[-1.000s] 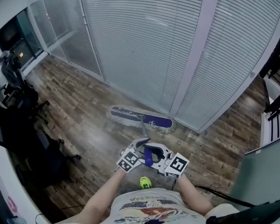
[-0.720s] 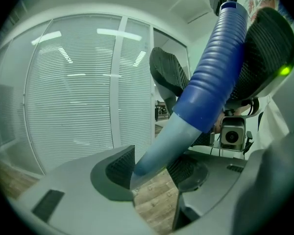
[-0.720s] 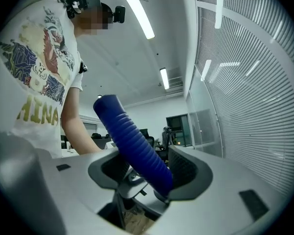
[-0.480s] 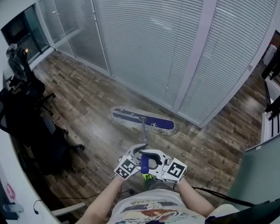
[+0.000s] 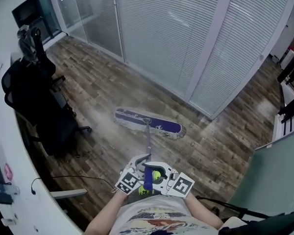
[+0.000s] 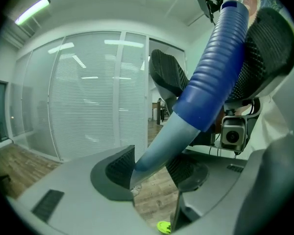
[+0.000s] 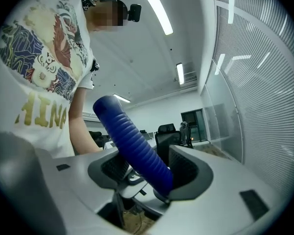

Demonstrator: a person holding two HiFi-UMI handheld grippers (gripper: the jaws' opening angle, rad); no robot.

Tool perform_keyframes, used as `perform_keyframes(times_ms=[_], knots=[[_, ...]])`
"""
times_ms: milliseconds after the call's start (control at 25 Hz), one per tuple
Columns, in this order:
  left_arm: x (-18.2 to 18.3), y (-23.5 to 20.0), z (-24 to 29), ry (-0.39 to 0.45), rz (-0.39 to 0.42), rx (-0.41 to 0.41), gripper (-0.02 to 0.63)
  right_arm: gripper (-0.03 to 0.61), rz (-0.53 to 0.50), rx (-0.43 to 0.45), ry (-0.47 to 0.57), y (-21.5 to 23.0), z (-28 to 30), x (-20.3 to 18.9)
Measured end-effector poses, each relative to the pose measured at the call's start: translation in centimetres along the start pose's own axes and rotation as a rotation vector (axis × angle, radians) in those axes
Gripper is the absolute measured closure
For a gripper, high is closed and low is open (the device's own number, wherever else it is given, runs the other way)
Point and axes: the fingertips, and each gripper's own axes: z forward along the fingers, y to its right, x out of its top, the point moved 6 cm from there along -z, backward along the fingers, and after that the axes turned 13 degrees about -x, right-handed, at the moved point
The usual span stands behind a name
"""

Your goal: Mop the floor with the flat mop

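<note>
White short-sleeved T-shirt, busy navy, red and cream print at 10 o'clock in the right gripper view, gold block letters at 9 o'clock, black head-worn camera at 12 o'clock.

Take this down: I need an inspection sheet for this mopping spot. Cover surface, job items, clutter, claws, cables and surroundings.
Surface: wood floor, planks, paler sheen beside the mop.
Job's things: flat mop head flat on the floor near the partition; handle runs back to the claws, ending in a blue grip.
Clutter: black office chair at left; small yellow-green thing under the claws, cannot tell what.
Grippers: left claw shut on the handle; right claw on the blue grip, jaws opening.
Cables: black cable loose on the floor at left.
Surroundings: glass partition with blinds; white desk at left.
</note>
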Motion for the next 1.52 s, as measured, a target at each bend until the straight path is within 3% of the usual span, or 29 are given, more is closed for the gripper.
perform_keyframes(times_ms=[320, 520, 720, 920, 1160, 1360, 1520], knots=[[0.3, 12.7, -1.5, -0.018, -0.052, 0.068, 0.442, 0.341, 0.053, 0.066, 0.009, -9.4, -7.8, 2.0], [0.4, 17.2, 1.4, -0.059, -0.013, 0.087, 0.442, 0.341, 0.064, 0.087, -0.001, -10.6, -13.4, 1.7], [-1.2, 18.8, 3.5, -0.129, 0.039, 0.044, 0.443, 0.341, 0.072, 0.085, 0.024, -10.6, -15.9, 0.6], [-1.6, 18.2, 4.1, -0.116, 0.039, 0.053, 0.443, 0.339, -0.001, 0.165, -0.069, -9.9, -16.1, -1.0], [-2.6, 15.1, 4.2, -0.104, 0.051, 0.062, 0.443, 0.337, -0.013, 0.187, -0.107, -7.9, -14.0, -2.2], [-2.8, 8.2, 4.0, -0.129, 0.088, 0.042, 0.443, 0.333, -0.005, 0.197, -0.160, -3.3, -9.2, -3.3], [-1.8, 0.4, 2.6, -0.084, 0.048, 0.041, 0.443, 0.331, 0.015, 0.166, -0.094, 1.6, -2.6, -2.4]])
